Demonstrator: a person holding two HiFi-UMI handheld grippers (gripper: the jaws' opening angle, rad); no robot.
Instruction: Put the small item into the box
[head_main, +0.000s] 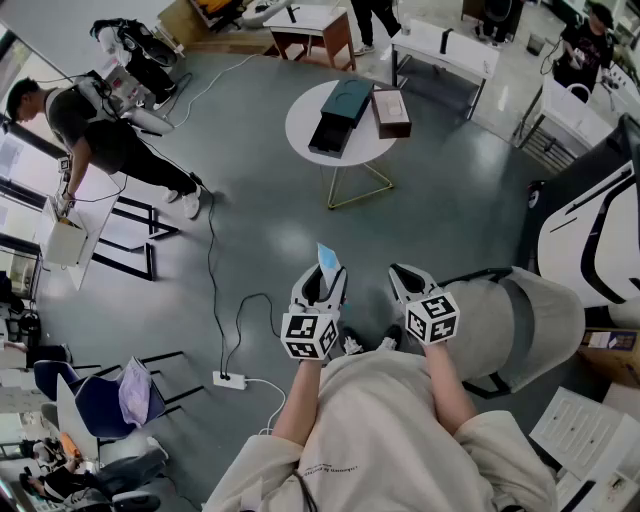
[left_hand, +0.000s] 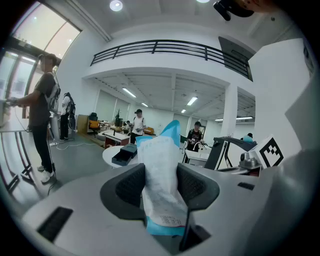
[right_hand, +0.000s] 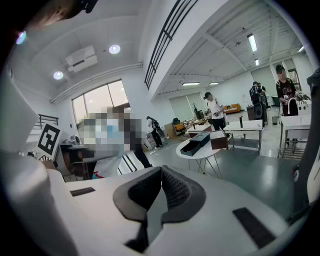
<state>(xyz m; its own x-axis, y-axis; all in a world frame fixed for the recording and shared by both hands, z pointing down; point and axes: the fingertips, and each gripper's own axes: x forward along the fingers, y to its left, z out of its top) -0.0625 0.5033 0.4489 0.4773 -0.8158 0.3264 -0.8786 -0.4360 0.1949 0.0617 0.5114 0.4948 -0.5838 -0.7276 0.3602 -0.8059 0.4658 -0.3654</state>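
My left gripper (head_main: 322, 277) is shut on a small white and blue packet (left_hand: 161, 185), which stands up between its pads; the packet (head_main: 327, 259) pokes out ahead of the jaws in the head view. My right gripper (head_main: 404, 277) is shut with nothing between its jaws, held level beside the left one. Far ahead, a round white table (head_main: 312, 130) carries a dark open box (head_main: 341, 114) and a brown box (head_main: 391, 112). Both boxes also show small and distant in the gripper views, the dark box (left_hand: 123, 154) left of the packet and the dark box (right_hand: 195, 143) on the round table (right_hand: 212, 150).
Grey floor lies between me and the round table. A white power strip (head_main: 230, 380) with a black cable lies on the floor at lower left. A person (head_main: 95, 135) stands at the left by a stand. Desks (head_main: 445, 45) line the back; a large grey machine (head_main: 590, 225) sits at right.
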